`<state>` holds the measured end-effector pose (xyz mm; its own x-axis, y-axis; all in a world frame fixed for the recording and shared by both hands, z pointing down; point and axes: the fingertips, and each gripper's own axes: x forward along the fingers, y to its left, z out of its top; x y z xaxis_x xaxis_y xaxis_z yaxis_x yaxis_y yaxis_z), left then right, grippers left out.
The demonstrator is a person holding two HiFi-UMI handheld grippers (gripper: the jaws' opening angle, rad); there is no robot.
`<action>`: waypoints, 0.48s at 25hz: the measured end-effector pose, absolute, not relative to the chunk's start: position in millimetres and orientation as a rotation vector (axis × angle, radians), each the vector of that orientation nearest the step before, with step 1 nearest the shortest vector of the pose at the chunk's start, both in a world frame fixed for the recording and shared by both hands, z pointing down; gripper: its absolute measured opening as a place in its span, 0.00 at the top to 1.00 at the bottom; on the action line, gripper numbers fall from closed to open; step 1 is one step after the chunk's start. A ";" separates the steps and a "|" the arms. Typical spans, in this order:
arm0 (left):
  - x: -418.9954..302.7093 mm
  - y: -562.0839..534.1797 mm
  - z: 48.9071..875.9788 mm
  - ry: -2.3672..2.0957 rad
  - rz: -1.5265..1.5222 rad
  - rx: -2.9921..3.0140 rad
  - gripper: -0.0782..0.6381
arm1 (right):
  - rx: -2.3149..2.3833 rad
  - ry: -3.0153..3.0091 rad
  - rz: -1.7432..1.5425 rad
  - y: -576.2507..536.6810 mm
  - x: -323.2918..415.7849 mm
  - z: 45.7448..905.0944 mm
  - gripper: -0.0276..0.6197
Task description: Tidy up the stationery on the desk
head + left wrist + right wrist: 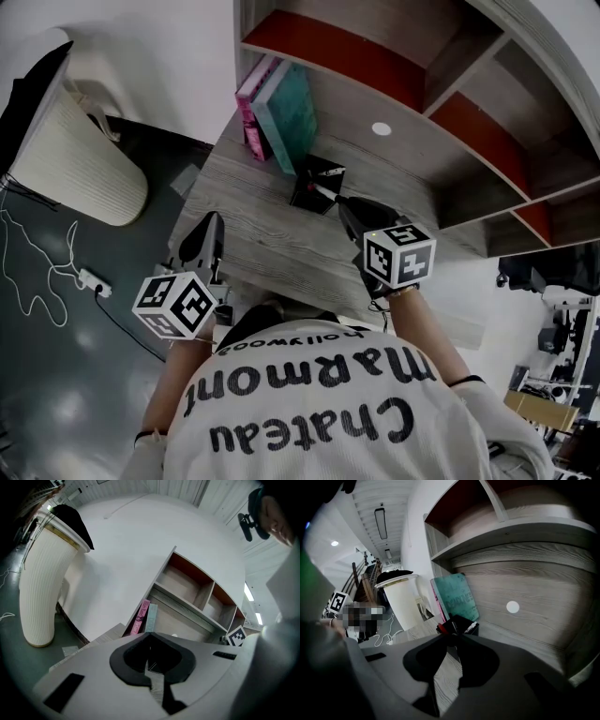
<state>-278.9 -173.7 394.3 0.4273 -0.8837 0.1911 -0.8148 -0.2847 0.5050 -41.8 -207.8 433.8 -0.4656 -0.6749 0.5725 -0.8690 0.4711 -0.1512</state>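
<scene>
A black pen holder [307, 195] stands on the grey wooden desk [253, 234], just right of a leaning pink book [251, 103] and teal book [289, 117]. My right gripper [339, 202] is at the holder's right side, shut on a white pen with a red end [322, 191] that points into the holder. In the right gripper view the holder [466, 626] sits right beyond the jaw tips [452, 637], red pen ends showing in it. My left gripper [212, 221] hovers over the desk's near left corner, shut with nothing in it [150, 637].
A shelf unit with red-backed compartments [375, 66] rises behind the desk. A white ribbed bin [75, 159] stands on the floor to the left, with a power strip and white cable [94, 281] near it. A white round disc [381, 128] sits on the back panel.
</scene>
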 end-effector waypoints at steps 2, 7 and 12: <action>-280.4 -173.9 394.0 -1.433 -0.169 2.148 0.87 | 1.284 -2.285 0.598 -209.6 -43.5 434.6 0.83; -284.2 -173.8 394.8 -1.443 -0.166 2.140 0.87 | 1.275 -2.281 0.593 -214.5 -47.7 436.5 0.83; -286.8 -171.9 396.1 -1.448 -0.171 2.134 0.87 | 1.279 -2.275 0.597 -216.4 -49.3 439.9 0.83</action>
<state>-286.8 -171.9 396.1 0.4114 -0.8903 0.1952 -0.8204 -0.2684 0.5048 -49.3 -216.4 439.9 -0.4617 -0.6690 0.5825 -0.8688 0.4735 -0.1447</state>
